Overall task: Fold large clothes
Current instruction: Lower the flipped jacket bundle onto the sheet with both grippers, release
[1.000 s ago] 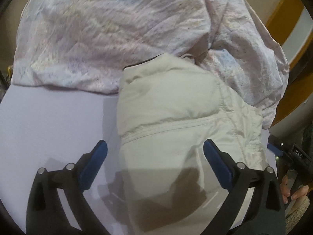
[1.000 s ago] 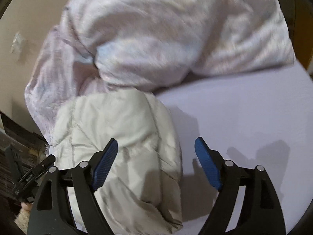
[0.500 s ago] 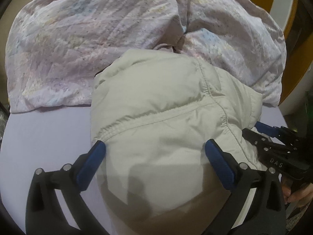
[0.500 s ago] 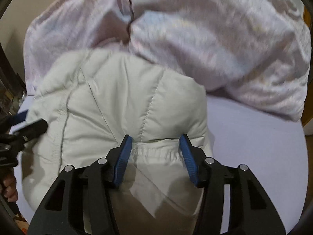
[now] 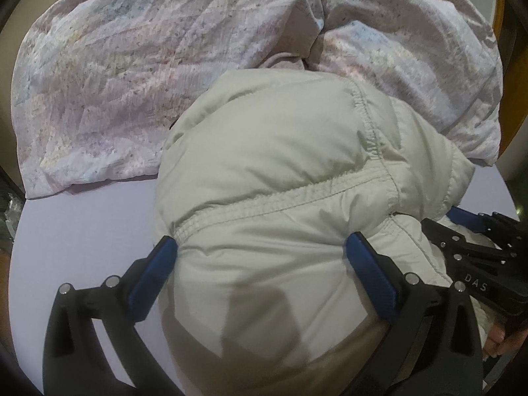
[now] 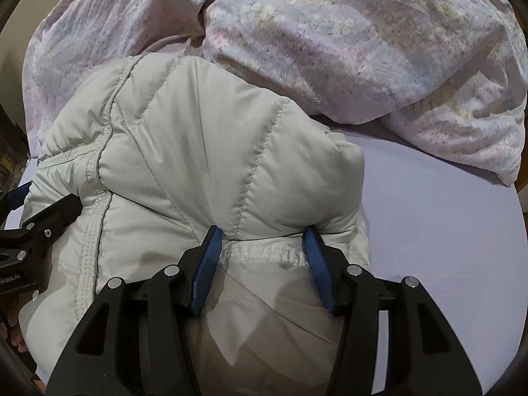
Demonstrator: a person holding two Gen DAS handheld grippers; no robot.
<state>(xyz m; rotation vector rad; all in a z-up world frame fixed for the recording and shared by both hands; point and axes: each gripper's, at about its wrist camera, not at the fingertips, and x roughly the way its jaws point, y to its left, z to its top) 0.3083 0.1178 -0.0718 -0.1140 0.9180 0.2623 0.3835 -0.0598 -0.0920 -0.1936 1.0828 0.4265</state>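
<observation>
A pale cream puffer jacket [image 5: 280, 171] lies bunched on the lilac bed sheet [image 5: 82, 227]. My left gripper [image 5: 260, 257] is wide open, its blue pads on either side of the jacket's near stitched seam. In the right wrist view the same jacket [image 6: 198, 151] fills the middle. My right gripper [image 6: 260, 247] has its jaws half closed, pressing into a puffy fold at the stitched hem. The right gripper also shows at the right edge of the left wrist view [image 5: 475, 247], and the left gripper shows at the left edge of the right wrist view [image 6: 36, 227].
A crumpled pastel duvet [image 5: 132, 66] is heaped right behind the jacket, also in the right wrist view [image 6: 363, 43]. Bare sheet [image 6: 445, 231] lies to the jacket's right. An orange-brown frame [image 5: 514, 115] stands beyond the bed's right edge.
Both grippers moved in over the jacket. The right jaws narrowed from wide open onto the hem fold. The left jaws stayed wide open.
</observation>
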